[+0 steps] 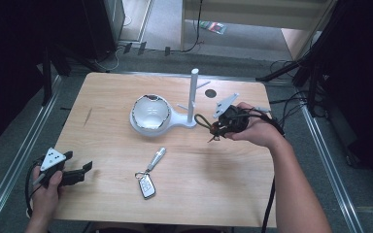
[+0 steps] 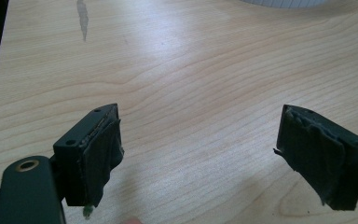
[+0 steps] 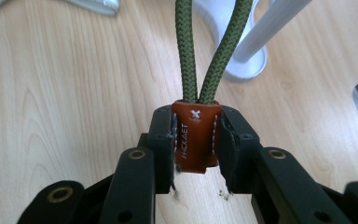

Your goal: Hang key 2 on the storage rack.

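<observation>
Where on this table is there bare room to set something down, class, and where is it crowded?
Free: the far-left wood beyond the left gripper, up to the bowl; and the near-right stretch between the car key and the person's right forearm. Crowded: the middle, around the white peg stand and the right gripper.

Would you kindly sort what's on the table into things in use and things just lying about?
In use:
right gripper, shut on the cord keychain
white peg stand, likely its target

Lying about:
car key fob
left gripper, open
</observation>
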The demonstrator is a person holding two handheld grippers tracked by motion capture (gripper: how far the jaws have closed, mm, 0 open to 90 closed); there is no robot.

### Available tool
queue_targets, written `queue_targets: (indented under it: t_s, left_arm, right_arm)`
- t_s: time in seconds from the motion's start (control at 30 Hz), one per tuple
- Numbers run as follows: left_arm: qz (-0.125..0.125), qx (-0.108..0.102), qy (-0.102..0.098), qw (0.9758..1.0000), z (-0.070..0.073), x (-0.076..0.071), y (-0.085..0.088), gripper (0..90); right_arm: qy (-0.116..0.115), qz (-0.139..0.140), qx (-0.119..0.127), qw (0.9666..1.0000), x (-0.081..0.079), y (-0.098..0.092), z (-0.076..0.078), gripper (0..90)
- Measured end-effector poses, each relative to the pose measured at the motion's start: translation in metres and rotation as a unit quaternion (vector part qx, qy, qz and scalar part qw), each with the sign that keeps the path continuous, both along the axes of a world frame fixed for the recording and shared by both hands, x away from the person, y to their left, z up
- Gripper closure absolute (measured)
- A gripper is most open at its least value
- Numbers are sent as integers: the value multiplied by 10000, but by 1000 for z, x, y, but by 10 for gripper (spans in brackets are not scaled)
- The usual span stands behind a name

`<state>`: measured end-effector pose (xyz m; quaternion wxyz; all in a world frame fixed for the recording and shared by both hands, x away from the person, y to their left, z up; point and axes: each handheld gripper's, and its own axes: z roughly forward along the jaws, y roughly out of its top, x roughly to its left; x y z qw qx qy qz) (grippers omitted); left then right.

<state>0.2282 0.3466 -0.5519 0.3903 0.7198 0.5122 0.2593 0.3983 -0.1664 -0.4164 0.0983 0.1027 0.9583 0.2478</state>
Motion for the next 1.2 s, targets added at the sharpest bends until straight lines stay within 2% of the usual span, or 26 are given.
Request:
queue_targets:
  t_s: [0.1,0.2,0.47,0.63,0.77,1.0,1.2]
  left_arm:
    - [12,25,41,10000,0,1,0,147]
    - [-4,56,65,10000,0,1,-1,147]
    - [4,70,38,10000,0,1,-1,147]
    - [-10,54,25,10000,0,0,-2,147]
    - [-15,52,40,10000,0,1,-1,147]
    - [-10,58,33,10000,0,0,-2,147]
    - [-7,68,27,10000,0,0,-2,147]
  right_arm:
    - [-61,-45,249,9997,-2,-3,9,693]
    - [-133,-207,513,9984,-5,-8,17,693]
    - [-303,-621,1005,9925,-7,-23,33,692]
    - [-374,-897,1496,9840,-4,-32,45,692]
    - [-442,-1046,1762,9778,-3,-38,51,692]
    - [-559,-1290,2048,9687,-2,-42,58,691]
    - [-638,-1492,2165,9627,1,-42,60,690]
